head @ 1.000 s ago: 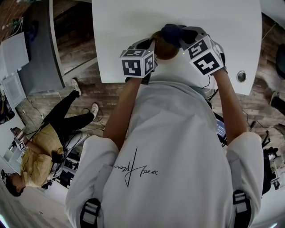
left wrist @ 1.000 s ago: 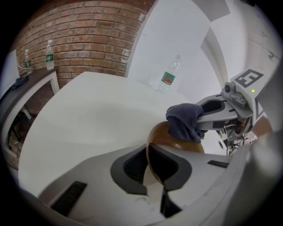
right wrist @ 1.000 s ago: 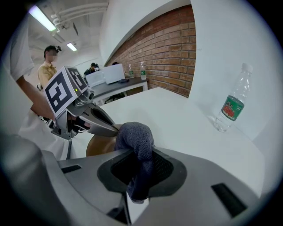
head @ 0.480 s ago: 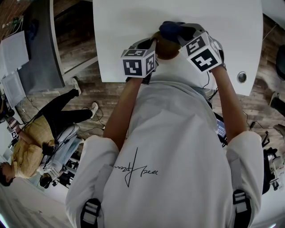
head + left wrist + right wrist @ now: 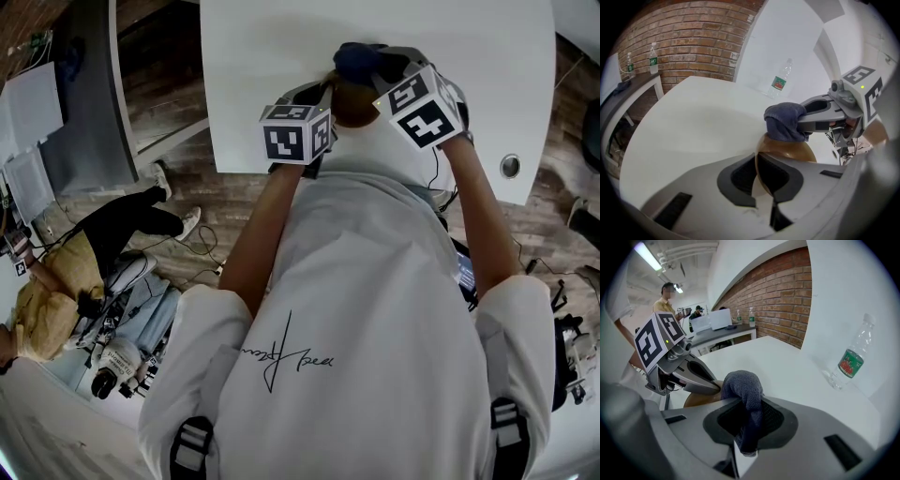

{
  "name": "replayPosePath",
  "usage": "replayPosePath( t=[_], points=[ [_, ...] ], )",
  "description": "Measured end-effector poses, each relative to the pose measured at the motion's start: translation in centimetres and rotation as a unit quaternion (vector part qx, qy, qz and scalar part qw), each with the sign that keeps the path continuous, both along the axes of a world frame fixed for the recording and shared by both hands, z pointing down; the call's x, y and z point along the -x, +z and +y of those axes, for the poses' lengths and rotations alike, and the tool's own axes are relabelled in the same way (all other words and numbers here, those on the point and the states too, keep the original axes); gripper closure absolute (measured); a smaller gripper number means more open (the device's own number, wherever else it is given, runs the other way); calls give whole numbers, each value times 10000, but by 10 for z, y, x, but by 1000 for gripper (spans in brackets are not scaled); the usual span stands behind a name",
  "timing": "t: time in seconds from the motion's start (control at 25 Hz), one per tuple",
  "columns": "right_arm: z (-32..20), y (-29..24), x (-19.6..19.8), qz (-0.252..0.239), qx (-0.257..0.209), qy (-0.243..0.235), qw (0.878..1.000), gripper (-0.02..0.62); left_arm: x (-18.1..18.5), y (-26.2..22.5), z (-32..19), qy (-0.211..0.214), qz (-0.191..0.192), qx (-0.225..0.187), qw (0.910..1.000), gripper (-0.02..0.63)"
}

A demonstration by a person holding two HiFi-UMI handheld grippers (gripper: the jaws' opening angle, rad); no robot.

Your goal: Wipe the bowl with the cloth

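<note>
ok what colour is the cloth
The cloth is dark blue-grey, clearest in the right gripper view.

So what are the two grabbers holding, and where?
The left gripper pinches the brown bowl by its rim; right gripper clamps the dark cloth near one end.

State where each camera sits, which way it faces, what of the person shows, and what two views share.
Head view: on the person's head, facing steeply down at the white table; shirt, forearms, left tool and right tool show.
Left gripper view: on the left tool, along its jaws shut on the amber translucent bowl's rim; right tool opposite.
Right gripper view: on the right tool, along jaws clamping the dark blue-grey cloth; left tool opposite.
Shared: both gripper views show the clear green-labelled plastic bottle.
</note>
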State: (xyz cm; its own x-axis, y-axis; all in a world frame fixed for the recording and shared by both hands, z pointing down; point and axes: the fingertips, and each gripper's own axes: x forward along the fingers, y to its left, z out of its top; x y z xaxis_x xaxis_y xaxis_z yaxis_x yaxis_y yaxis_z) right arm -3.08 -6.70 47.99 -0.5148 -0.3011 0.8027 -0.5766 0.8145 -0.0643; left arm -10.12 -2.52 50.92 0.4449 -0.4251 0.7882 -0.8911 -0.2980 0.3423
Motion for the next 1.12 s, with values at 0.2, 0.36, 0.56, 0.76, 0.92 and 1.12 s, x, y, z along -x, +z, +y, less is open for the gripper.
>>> replayPosePath(
  t=[0.2, 0.36, 0.56, 0.76, 0.92, 1.12],
  points=[
    [-1, 0, 0, -37, -2, 34, 10000, 540, -3, 0, 1, -31, 49, 20, 10000, 598],
    [-3, -5, 3, -122, -34, 109, 9999, 540, 4, 3, 2, -181, -59, -22, 9998, 569],
    [-8, -19, 4, -303, -43, 310, 9991, 540, 7, 4, 8, -217, -5, -70, 9997, 449],
    [-9, -20, -4, -404, -20, 447, 9982, 540, 10, -2, 7, -394, 94, -223, 9989, 420],
    [-8, -24, -10, -468, -31, 570, 9973, 540, 11, -12, 3, -391, 136, -390, 9984, 411],
    [-9, -43, -16, -653, -249, 744, 9948, 540, 18, -32, -2, -438, 126, -692, 9966, 411]
  ],
)
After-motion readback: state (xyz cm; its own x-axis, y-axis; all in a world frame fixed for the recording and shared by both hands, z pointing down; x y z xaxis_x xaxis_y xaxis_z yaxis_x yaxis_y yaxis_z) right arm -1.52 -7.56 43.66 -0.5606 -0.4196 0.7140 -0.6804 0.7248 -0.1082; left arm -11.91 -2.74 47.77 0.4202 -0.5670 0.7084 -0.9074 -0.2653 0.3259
